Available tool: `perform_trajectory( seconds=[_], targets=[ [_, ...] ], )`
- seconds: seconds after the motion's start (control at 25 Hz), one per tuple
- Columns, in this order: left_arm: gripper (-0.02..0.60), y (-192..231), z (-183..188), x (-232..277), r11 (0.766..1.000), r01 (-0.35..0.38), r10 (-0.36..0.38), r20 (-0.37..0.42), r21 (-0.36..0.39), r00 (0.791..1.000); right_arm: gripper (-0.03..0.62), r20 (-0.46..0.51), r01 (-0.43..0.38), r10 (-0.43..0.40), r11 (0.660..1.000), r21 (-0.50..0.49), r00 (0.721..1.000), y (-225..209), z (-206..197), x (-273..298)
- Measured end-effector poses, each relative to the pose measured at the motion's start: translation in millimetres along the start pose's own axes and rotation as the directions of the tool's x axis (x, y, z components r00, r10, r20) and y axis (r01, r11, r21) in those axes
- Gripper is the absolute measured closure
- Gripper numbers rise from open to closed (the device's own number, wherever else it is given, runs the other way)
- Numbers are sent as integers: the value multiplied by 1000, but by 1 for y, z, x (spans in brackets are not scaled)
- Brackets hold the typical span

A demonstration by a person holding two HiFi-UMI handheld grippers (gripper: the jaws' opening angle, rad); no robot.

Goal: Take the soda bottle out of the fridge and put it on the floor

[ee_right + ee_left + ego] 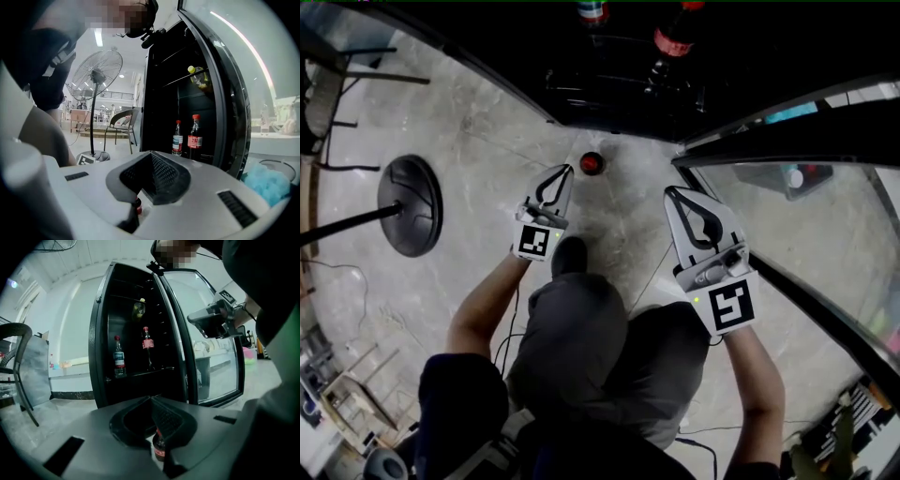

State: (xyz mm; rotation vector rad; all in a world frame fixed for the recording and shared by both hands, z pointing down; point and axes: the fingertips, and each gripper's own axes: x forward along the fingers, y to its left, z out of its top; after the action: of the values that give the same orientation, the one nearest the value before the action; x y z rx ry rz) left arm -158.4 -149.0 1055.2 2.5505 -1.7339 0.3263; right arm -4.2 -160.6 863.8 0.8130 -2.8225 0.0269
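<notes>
A dark soda bottle with a red cap (592, 163) stands upright on the floor in front of the open black fridge (619, 94). My left gripper (565, 171) hangs just above and beside its cap, shut, with nothing between its jaws. In the left gripper view the bottle (160, 448) shows below the closed jaws of the left gripper (151, 398), apart from them. My right gripper (672, 192) is to the right, shut and empty. In the right gripper view the bottle (136, 206) stands low on the floor under the right gripper (150, 153).
Two more bottles, one with a blue label (119, 357) and one with a red label (147, 345), stand on a fridge shelf. The glass fridge door (806, 216) stands open at right. A fan base (412, 204) sits at left, near a chair (18, 362). The person's shoe (570, 255) is close behind the bottle.
</notes>
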Motion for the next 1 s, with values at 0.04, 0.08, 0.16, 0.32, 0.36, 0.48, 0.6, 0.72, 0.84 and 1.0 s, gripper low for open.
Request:
perform_trajectory(
  seconds=[0.04, 0.08, 0.16, 0.32, 0.36, 0.48, 0.6, 0.72, 0.84, 1.0],
  targets=[
    [557, 3, 7, -1, 1000, -8, 8, 6, -8, 1000, 576, 6, 4, -4, 1000, -1, 1000, 0, 4, 1],
    [557, 7, 13, -1, 1000, -16, 16, 11, -16, 1000, 576, 10, 8, -8, 1000, -2, 1000, 0, 8, 1],
    [557, 15, 27, -1, 999, -29, 29, 20, -26, 999, 576, 17, 17, -17, 1000, 1, 1000, 0, 15, 0],
    [558, 23, 64, -5, 999, -38, 40, 42, -35, 998, 576, 26, 25, -25, 1000, 2, 999, 2, 35, -7],
    [558, 24, 76, -6, 999, -34, 36, 53, -30, 998, 576, 25, 26, -26, 1000, 5, 999, 1, 42, -8],
    [558, 20, 116, -8, 1000, -14, 15, 93, -10, 996, 576, 23, 38, -39, 999, 12, 999, -1, 65, -14],
    [558, 18, 152, -15, 1000, -17, 19, 102, -18, 995, 576, 30, 55, -56, 998, 32, 998, -1, 93, -23],
    [558, 22, 192, -27, 999, -28, 32, 91, -40, 995, 576, 41, 54, -55, 998, 21, 998, 4, 131, -30],
    [558, 29, 241, -41, 999, -39, 41, 97, -27, 994, 576, 54, 53, -54, 998, 28, 997, 7, 170, -37],
    [558, 29, 312, -53, 999, -50, 51, 111, -14, 993, 576, 50, 83, -85, 996, 37, 995, 4, 218, -56]
  ],
)
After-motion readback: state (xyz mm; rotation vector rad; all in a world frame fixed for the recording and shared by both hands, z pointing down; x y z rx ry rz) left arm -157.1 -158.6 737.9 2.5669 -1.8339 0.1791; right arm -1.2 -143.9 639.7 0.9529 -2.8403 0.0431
